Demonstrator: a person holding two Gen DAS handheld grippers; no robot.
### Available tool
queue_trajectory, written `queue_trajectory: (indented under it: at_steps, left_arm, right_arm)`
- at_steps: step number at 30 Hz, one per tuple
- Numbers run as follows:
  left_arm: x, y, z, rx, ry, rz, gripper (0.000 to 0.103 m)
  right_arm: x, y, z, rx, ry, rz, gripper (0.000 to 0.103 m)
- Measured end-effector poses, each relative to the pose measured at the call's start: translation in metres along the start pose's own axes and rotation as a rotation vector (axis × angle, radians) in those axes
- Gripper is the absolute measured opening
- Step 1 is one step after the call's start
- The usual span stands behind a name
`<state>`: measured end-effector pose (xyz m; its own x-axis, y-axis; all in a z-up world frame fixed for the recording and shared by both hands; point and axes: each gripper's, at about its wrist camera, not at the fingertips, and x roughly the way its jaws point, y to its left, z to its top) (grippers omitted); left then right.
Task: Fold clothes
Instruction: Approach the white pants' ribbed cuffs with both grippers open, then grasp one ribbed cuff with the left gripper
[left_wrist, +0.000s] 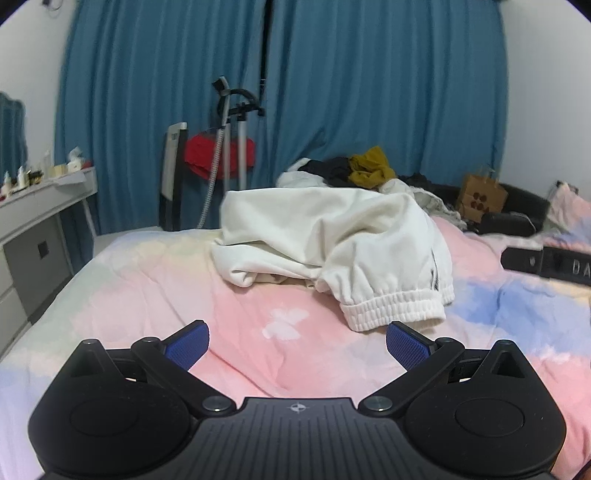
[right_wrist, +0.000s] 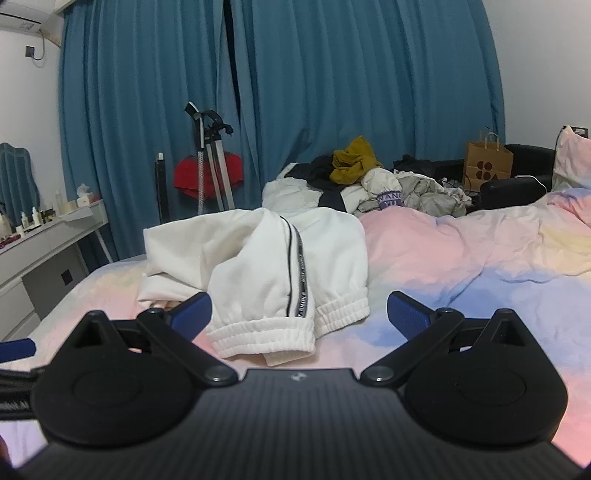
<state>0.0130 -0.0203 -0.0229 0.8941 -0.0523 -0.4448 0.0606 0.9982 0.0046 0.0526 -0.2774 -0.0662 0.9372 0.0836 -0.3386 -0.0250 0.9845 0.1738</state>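
White jogging pants (left_wrist: 325, 240) lie crumpled on the pastel bed cover (left_wrist: 147, 295), elastic cuffs toward me. In the right wrist view the pants (right_wrist: 258, 266) show a black side stripe and both cuffs (right_wrist: 266, 332) sit just ahead of the fingers. My left gripper (left_wrist: 297, 343) is open, low over the cover, with the nearest cuff (left_wrist: 395, 308) just beyond its right blue pad (left_wrist: 406, 343). My right gripper (right_wrist: 299, 314) is open, the cuffs lying between and slightly beyond its pads. Neither holds anything. The right gripper's body (left_wrist: 546, 264) shows at the left view's right edge.
A pile of mixed clothes (right_wrist: 354, 177) with a mustard item lies at the bed's far side. A brown paper bag (right_wrist: 487, 162) and black case stand at back right. A white dresser (left_wrist: 37, 221) lines the left. A garment steamer (left_wrist: 236, 147) and red cloth stand before blue curtains.
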Motion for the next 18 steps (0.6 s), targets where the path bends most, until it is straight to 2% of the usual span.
queue_trajectory:
  at_steps: [2, 5, 8, 11, 13, 15, 18]
  left_arm:
    - [0.012, -0.011, -0.002, 0.074, 0.028, -0.03, 0.103]
    - [0.034, -0.032, -0.009, 0.194, 0.057, -0.036, 0.103]
    - [0.06, -0.056, -0.02, 0.327, 0.072, -0.015, 0.103]
    - [0.087, -0.077, -0.029, 0.43, 0.092, 0.001, 0.103]
    - [0.106, -0.092, -0.034, 0.493, 0.085, 0.043, 0.103]
    - [0.127, -0.11, -0.038, 0.544, 0.061, 0.107, 0.103]
    - [0.152, -0.132, -0.04, 0.585, 0.022, 0.14, 0.103]
  right_arm:
    - [-0.001, -0.002, 0.001, 0.007, 0.004, -0.005, 0.103]
    - [-0.005, -0.01, 0.005, 0.034, -0.003, -0.015, 0.103]
    - [-0.006, -0.022, 0.007, 0.069, -0.002, -0.017, 0.103]
    - [-0.004, -0.044, 0.008, 0.159, -0.004, 0.031, 0.103]
    - [0.002, -0.06, 0.007, 0.202, -0.004, 0.027, 0.103]
    - [0.009, -0.073, 0.004, 0.222, 0.001, -0.014, 0.103]
    - [0.021, -0.09, 0.0, 0.274, 0.023, -0.044, 0.103]
